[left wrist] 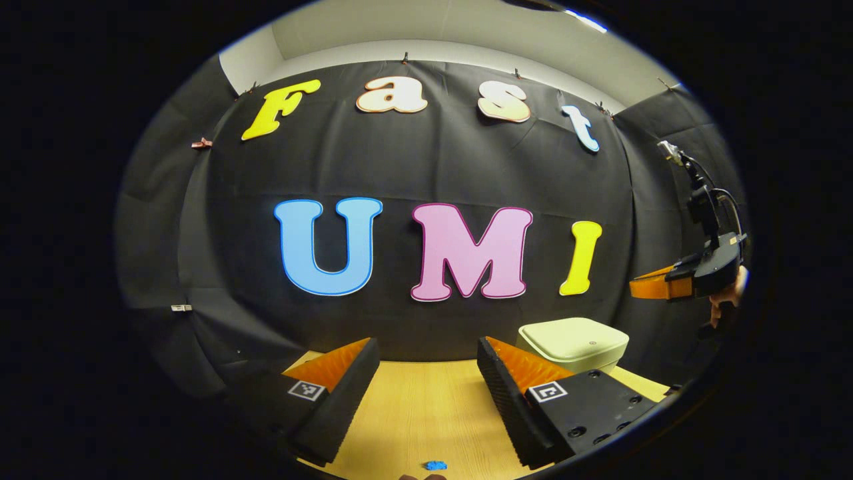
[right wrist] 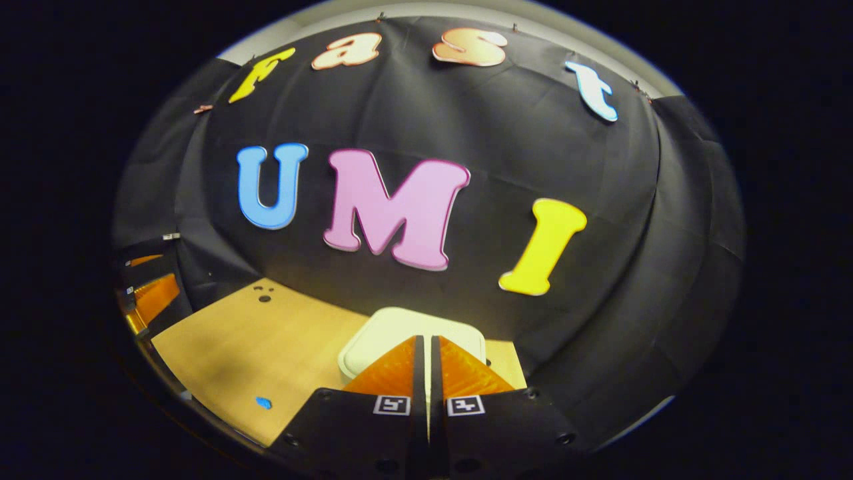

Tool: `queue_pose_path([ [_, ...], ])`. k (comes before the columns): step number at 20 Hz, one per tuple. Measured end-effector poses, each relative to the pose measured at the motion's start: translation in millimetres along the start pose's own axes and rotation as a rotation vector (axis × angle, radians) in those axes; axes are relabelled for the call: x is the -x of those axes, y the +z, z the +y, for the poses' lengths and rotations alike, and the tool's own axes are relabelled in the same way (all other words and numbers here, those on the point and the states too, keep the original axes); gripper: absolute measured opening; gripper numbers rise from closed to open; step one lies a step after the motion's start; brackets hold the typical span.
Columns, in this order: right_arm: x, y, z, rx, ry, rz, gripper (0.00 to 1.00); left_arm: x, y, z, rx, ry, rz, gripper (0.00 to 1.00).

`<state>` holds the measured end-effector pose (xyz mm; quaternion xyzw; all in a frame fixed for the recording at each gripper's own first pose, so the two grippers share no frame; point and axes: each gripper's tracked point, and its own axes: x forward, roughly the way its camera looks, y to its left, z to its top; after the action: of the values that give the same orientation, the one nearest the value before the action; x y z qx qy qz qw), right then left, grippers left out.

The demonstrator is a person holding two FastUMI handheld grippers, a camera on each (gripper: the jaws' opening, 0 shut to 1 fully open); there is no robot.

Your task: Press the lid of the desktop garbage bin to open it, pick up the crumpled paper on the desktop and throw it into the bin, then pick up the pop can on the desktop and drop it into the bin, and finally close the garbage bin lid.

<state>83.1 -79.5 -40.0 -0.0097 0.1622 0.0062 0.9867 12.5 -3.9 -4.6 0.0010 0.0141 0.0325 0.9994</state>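
A recording booth: black cloth wall (left wrist: pixel 426 167) (clipped up along the top) behind a wooden bench (left wrist: pixel 426 413).

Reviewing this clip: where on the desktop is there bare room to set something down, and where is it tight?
The wooden desktop is bare from the bin across to the left gripper, broken by a small blue speck. It is tight at the bin, where the right gripper hangs shut over the lid.

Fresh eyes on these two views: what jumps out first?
The pale bin, lid down, at the back of the wooden table against the black wall. The right claw is shut with nothing in it, just above the lid; the left claw hangs open over bare table, bin to its right. A small blue mark lies near the front edge.
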Motion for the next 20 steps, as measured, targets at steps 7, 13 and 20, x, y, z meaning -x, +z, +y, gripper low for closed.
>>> queue_pose_path([
  [7,-37.5,-31.6,11.6,-0.157,0.069,0.176,0.05,-2.9,-1.2,2.0,-0.002,0.006,0.002,0.95],
  [13,-69.7,-68.1,29.2,-0.171,0.138,0.326,0.05,-3.9,-4.2,-3.5,0.004,-0.006,0.005,0.95],
  [20,-86.7,-89.4,34.4,-0.15,0.145,0.375,0.05,-3.9,-7.6,-3.0,0.007,0.001,0.02,0.95],
])
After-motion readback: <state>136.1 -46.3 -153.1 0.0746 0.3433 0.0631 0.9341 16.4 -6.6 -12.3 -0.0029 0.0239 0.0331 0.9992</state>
